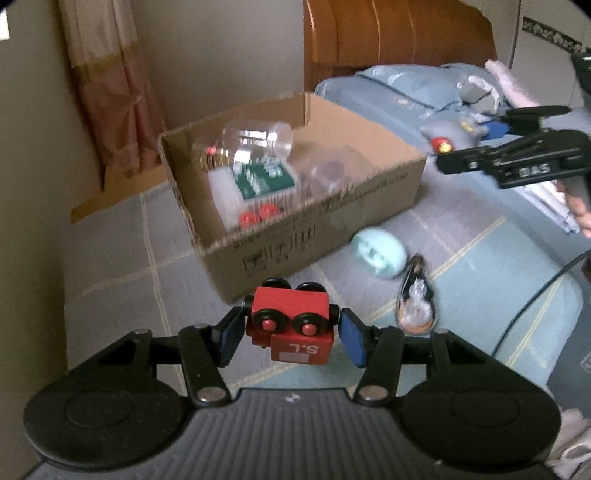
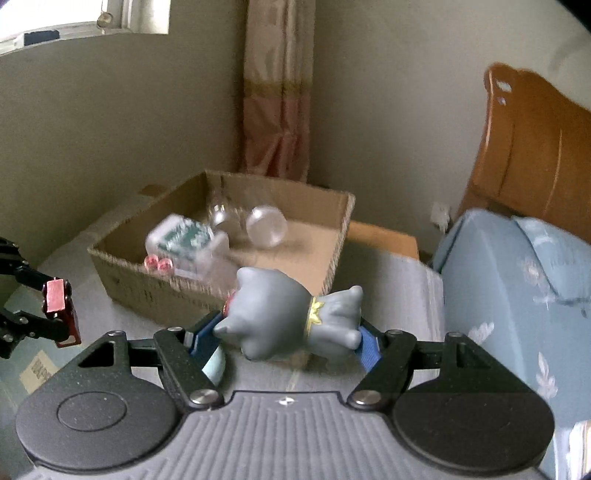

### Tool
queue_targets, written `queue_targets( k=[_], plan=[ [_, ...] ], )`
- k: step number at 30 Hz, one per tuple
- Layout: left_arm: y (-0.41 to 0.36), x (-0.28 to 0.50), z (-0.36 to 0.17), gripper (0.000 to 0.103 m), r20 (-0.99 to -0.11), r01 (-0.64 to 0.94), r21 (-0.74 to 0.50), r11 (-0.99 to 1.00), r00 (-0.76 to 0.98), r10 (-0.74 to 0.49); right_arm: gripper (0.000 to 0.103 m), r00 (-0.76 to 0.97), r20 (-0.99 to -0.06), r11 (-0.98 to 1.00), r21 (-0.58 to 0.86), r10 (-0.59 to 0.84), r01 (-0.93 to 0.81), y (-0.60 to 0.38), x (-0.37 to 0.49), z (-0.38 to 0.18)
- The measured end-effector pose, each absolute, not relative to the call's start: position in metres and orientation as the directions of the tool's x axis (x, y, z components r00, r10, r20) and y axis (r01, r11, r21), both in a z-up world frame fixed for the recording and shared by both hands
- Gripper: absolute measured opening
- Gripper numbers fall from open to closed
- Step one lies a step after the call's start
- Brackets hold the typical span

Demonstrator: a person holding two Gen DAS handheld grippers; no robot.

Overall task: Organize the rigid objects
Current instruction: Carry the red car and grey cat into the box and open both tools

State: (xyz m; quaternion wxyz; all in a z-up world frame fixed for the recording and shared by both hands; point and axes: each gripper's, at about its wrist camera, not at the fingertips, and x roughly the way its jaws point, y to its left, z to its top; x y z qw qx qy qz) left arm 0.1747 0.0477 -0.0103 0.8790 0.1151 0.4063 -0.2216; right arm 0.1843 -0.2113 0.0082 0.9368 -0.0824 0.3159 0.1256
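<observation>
Bedroom corner, beige wall w/ a pink curtain and a wooden headboard; work surface is a bed w/ a blue-grey checked cover. Cardboard box sits on it, open top, near the wall

Left gripper is pinching a red toy train car, pads on its two ends, wheels facing the cam; the car is clear of the cover. Right gripper is clamped on a grey cat-like figurine, long axis lying across the jaws, head end at the left pad, feet end at the right

Key relation: box lies straight ahead of and below both grippers, long side toward them. From the left wrist view the box front wall is just beyond the train car, so left looks nearer; right gripper hangs off by the box's right end

In the box: a clear jar on its side, a green-and-white pack, two small red caps, a clear ball. Far half is bare cardboard, prob the best drop spot

Left out on the cover: a pale teal round thing and a small clear-wrapped item, both just right of the box
</observation>
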Motion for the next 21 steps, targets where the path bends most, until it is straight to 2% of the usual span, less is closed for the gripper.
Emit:
queue_targets(
  k=[16,18,19,20,21],
  plan=[
    [0.03,0.237,0.044,0.055,-0.692,0.484,0.098,0.87,0.661,-0.29,0.079,0.756,-0.612,0.939,-0.06,0.234,-0.339,-0.183,0.277,0.021],
    [0.028,0.249,0.046,0.055,-0.686,0.48,0.103,0.871,0.668,-0.287,0.088,0.754,-0.61,0.938,-0.048,0.244,-0.342,-0.183,0.284,0.019],
    [0.026,0.256,0.048,0.055,-0.685,0.479,0.104,0.872,0.67,-0.286,0.098,0.759,-0.604,0.94,-0.047,0.242,-0.337,-0.183,0.284,0.019],
    [0.024,0.262,0.05,0.055,-0.683,0.478,0.104,0.872,0.672,-0.287,0.103,0.766,-0.594,0.941,-0.044,0.245,-0.335,-0.184,0.283,0.019],
    [0.023,0.268,0.051,0.055,-0.682,0.478,0.104,0.872,0.672,-0.287,0.103,0.769,-0.587,0.941,-0.035,0.254,-0.337,-0.187,0.281,0.018]
  ],
)
